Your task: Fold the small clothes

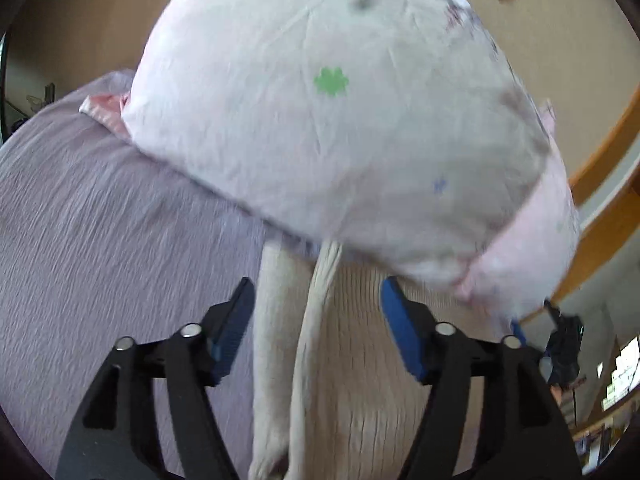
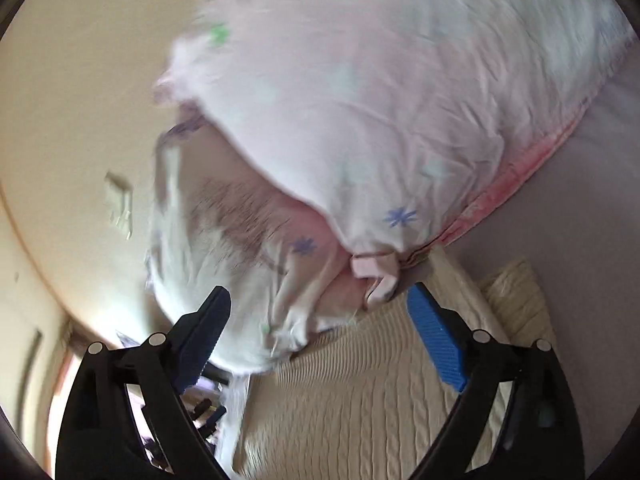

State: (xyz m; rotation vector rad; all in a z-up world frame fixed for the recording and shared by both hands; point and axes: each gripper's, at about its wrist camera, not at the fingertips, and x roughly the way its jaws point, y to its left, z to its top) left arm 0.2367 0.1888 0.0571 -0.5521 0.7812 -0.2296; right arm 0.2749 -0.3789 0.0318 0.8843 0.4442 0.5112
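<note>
The left gripper [image 1: 318, 312] is spread wide and holds nothing. Cream knit [image 1: 360, 360] lies between its fingers on the purple sheet [image 1: 100, 220]. The right gripper [image 2: 320, 320] is spread wide too, over the same knit [image 2: 360, 400]. Past the knit sits a big pillow [image 1: 320, 100] with flowers, and behind it the wall [image 1: 100, 8]

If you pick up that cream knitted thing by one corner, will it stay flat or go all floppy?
Probably floppy: the cream knit lies soft and rippled on the purple bedspread, with folds already in it. It looks thick and ribbed, so it may hang heavier than the thin pink pillowcase. The ribs should give the tongs some grip, so slipping seems unlikely.
</note>
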